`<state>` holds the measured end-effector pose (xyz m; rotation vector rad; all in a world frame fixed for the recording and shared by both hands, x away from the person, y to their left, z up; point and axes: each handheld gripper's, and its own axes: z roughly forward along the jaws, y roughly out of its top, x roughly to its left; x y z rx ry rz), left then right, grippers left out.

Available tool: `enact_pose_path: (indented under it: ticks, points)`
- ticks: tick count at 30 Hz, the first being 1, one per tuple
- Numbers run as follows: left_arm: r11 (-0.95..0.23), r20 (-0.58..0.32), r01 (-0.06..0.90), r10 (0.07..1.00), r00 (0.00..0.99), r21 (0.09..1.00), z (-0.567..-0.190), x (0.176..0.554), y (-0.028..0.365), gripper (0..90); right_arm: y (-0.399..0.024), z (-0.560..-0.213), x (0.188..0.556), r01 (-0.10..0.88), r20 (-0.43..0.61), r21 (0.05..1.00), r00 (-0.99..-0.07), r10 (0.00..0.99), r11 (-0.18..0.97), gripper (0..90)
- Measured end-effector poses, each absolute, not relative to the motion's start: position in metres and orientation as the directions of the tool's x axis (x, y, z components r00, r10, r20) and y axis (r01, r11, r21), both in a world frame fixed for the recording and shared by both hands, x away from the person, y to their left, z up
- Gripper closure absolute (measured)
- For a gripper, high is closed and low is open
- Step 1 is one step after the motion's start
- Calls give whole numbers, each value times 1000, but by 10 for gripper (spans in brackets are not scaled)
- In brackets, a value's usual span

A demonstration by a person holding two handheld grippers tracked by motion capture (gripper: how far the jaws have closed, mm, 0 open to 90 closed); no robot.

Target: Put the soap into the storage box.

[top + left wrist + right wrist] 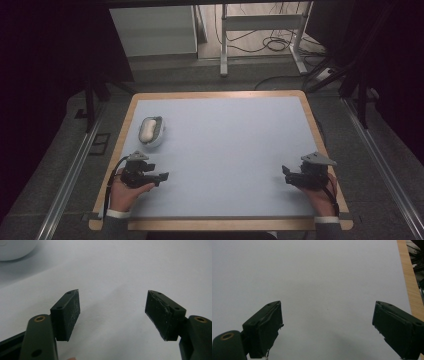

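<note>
The left gripper (112,312), a black two-jaw claw, has its jaws spread wide with nothing but bare table between them; the scuffed pads (71,315) face each other across a broad gap. Its lower body is cut off by the bottom edge of the left gripper view. Ahead of it and off to its left, a white rounded object (15,248) sits on the table, clipped by the frame corner and blurred, so its shape cannot be read there. From the high view this same thing appears as a white oval item lying in a pale grey-rimmed holder (151,131), just beyond the left gripper (161,176), apart from it and not touching; what it is stays too small to tell.

The right gripper (327,327) likewise stands wide open and holds nothing, its pads (268,330) worn and ragged at the edges. Beyond its right jaw runs the light wooden border (409,277) of the pale blue-grey table surface (225,145). In the high view the right gripper (286,175) rests near the table's right edge, well apart from the left one, each held by a hand (125,192) whose forearm is cut off at the bottom.
</note>
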<state>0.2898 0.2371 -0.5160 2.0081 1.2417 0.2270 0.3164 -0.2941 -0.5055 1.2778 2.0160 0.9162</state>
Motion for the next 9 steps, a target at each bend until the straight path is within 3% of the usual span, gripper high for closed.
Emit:
enact_pose_path:
  ticks: [9]
  points:
    - [-250, -220, 699, 833, 508, 669, -518, 289, 243, 281, -294, -501, 316, 514, -94, 806, -381, 920, 295, 93]
